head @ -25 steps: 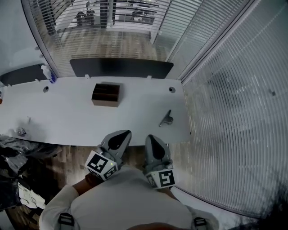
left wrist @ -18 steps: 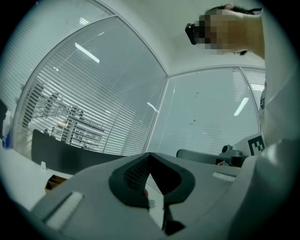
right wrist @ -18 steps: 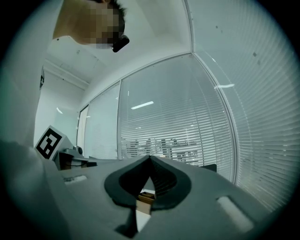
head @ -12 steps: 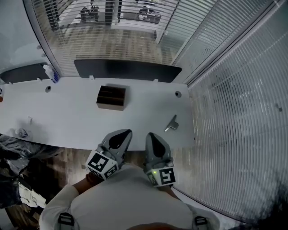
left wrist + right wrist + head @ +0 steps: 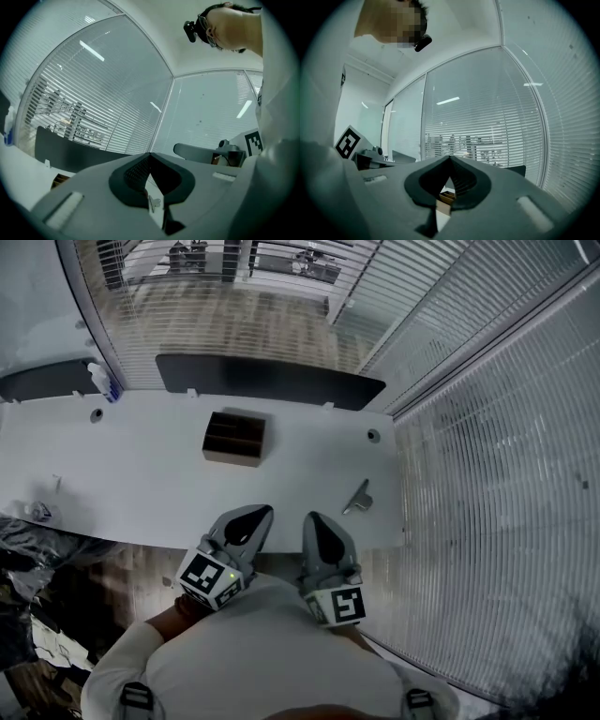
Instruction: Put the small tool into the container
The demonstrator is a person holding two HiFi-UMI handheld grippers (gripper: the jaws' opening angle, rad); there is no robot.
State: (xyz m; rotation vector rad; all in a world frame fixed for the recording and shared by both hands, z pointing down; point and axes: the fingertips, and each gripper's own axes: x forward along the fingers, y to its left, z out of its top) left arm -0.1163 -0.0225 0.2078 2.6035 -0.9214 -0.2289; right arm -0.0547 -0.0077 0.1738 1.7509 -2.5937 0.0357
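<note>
Holding both grippers low by the chest, the person has not yet reached out. The grey left gripper (image 5: 251,514) and grey right gripper (image 5: 313,521) each have jaws pressed together on nothing, at the near edge of the white table (image 5: 122,484). The small grey metal tool (image 5: 357,498) lies loose at one o'clock from the right gripper, near the table's right edge. The brown compartmented box container (image 5: 233,437) sits farther off, at eleven o'clock from the tool and well apart. The right jaws should probably open first, then close across the tool's narrow shaft. Since a second ago the grippers have kept station, while table, tool and box have slid slightly rightward in view.
</note>
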